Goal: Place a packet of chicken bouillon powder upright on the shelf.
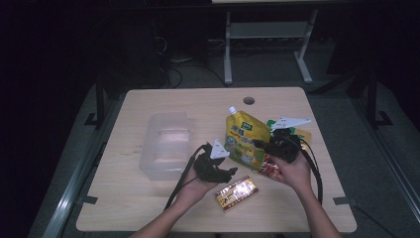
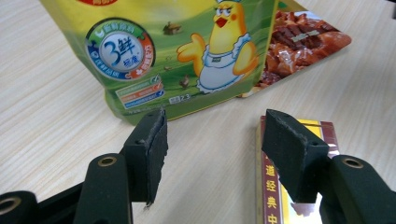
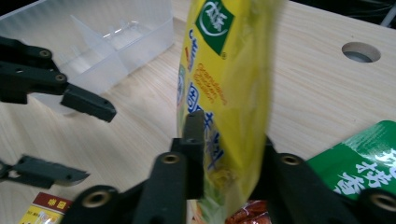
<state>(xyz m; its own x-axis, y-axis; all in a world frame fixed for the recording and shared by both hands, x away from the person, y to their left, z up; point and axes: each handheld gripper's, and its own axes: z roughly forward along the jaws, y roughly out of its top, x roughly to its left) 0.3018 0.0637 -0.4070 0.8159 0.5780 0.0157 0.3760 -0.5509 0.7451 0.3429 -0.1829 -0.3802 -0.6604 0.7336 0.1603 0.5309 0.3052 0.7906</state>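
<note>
My right tongs (image 3: 224, 154) are clamped on the lower edge of the yellow spouted pouch (image 3: 224, 84), one pad on each face, so the bag stands up between the jaws with its cap end far from my hand. My left tongs (image 2: 224, 149) hang wide open with nothing in them; the pouch's chicken-printed face (image 2: 187, 56) lies just beyond their tips, and the red-and-gold snack bar (image 2: 280, 186) sits under the right-hand jaw.

The grip worries me. I have only a thin pinch of soft film near the bottom seam, and the weight of the contents sits above it, so I judge the pouch could fold over or slide out if I lift or swing it toward the clear plastic bin (image 3: 107, 42) on the far side of my left tongs. Squeezing harder could crease the film.

The red meat packet (image 2: 299, 46) lies touching the pouch, partly under its edge, and the green packet (image 3: 359, 163) is just beside my right jaw; a dragging move could sweep either along. My left tongs also stand in the path, so the two could collide.
</note>
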